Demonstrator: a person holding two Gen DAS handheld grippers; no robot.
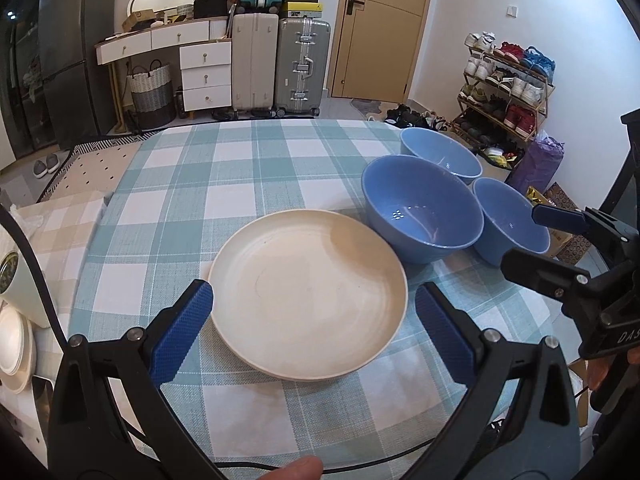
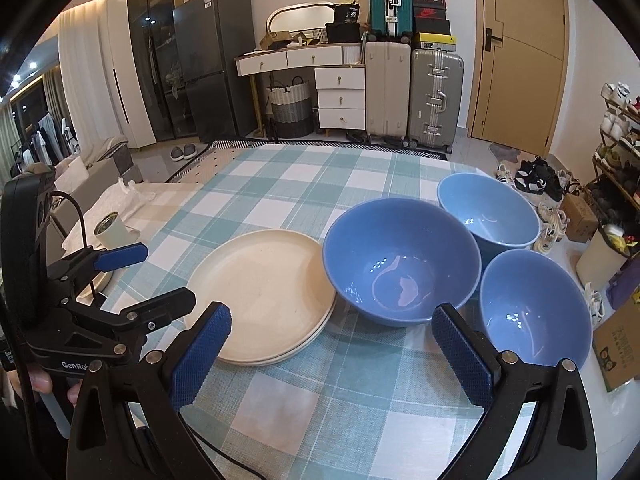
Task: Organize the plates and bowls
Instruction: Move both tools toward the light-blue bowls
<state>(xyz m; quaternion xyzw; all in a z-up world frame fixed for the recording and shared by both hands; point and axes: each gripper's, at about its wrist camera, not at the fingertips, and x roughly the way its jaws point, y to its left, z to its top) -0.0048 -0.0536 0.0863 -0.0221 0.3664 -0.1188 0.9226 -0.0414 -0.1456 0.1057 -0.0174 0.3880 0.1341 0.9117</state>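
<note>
Three glossy round blue bowls (image 2: 401, 260) flank stacked matte cream plates (image 1: 307, 296); both grippers (image 1: 313, 334) (image 2: 331, 354) gape, holding nothing.

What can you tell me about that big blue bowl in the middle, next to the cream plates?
The big blue bowl is round, deep and glossy, like glazed ceramic or plastic, and holds no food. It stands upright on the checked tablecloth, right of the stacked cream plates, its rim overhanging their edge. Two smaller blue bowls sit close behind and to its right. No gripper touches it.
</note>
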